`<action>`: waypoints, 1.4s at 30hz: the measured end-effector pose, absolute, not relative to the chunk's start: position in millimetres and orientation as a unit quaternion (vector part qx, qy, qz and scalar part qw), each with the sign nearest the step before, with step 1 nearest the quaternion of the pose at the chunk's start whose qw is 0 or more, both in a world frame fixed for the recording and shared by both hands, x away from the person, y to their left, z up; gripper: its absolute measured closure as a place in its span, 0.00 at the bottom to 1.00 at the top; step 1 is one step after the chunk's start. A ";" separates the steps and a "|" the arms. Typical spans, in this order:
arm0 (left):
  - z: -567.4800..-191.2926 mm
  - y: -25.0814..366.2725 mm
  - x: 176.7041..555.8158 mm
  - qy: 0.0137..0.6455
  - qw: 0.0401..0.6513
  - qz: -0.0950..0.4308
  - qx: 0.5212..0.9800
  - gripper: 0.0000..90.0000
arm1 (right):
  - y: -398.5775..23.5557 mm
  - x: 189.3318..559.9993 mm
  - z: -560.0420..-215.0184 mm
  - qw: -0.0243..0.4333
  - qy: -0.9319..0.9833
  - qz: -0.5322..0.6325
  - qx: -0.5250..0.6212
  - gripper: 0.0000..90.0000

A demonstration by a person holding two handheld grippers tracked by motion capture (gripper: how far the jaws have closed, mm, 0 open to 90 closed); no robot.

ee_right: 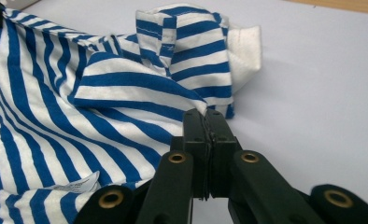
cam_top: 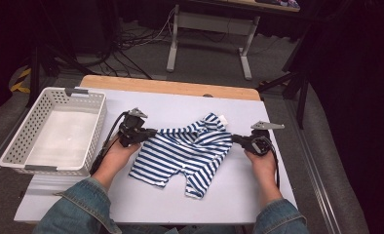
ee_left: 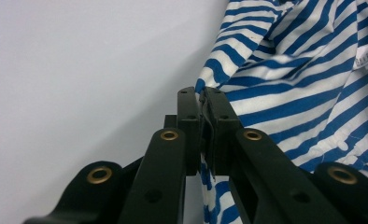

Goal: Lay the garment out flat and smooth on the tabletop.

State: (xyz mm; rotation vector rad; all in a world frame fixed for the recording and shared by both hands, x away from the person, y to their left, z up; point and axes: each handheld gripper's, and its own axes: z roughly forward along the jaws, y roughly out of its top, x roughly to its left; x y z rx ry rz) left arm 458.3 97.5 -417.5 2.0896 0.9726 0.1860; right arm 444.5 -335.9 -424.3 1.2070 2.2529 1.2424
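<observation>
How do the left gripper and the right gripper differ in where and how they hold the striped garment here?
The left gripper pinches the left edge of the striped garment, on the side toward the white basket; the right gripper pinches the opposite edge, on the side away from it. Cloth hangs below the left gripper's fingers; at the right gripper's fingers only an edge is caught. Both are shut on the fabric.
</observation>
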 end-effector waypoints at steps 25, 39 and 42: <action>-425.4 124.0 448.5 0.407 0.441 0.061 0.798 0.49 | -314.7 434.3 -408.4 0.153 0.796 0.450 0.375 0.63; -426.4 139.1 409.5 0.365 0.450 0.058 0.813 0.45 | -252.3 408.6 -425.9 0.060 0.869 0.428 0.242 0.60; -430.0 142.1 402.9 0.364 0.447 0.055 0.815 0.46 | -237.6 404.5 -429.1 0.040 0.878 0.423 0.221 0.59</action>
